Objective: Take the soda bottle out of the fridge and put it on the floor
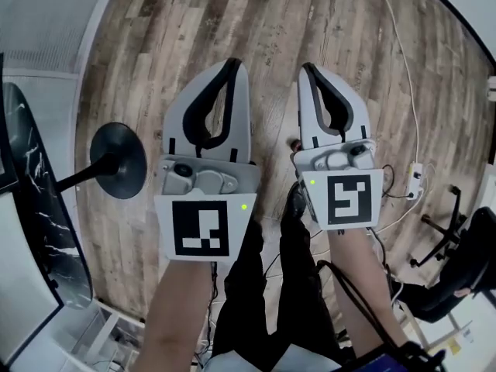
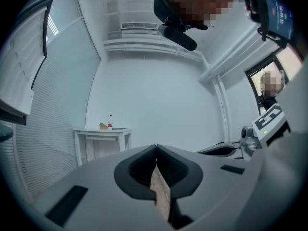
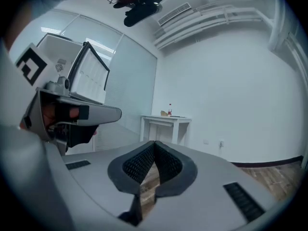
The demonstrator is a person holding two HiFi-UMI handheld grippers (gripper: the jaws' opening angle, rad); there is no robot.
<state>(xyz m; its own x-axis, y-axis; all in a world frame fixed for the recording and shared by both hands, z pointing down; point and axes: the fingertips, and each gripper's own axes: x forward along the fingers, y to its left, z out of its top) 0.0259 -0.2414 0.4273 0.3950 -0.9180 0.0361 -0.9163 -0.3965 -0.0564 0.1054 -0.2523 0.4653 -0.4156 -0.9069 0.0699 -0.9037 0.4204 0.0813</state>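
We make out a small bottle (image 2: 110, 121) with a red band standing near the middle of a white table (image 2: 103, 133) against the far wall, its label too small to read. Well apart from it, the left gripper (image 1: 232, 65) and right gripper (image 1: 308, 69) hang side by side over the wood floor (image 1: 310, 22), both with jaws closed tip to tip on nothing.

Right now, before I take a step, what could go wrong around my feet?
The white cable and power strip lie on the floor to your right: a foot could snag them. The black round stand base sits close on your left: you might kick it.
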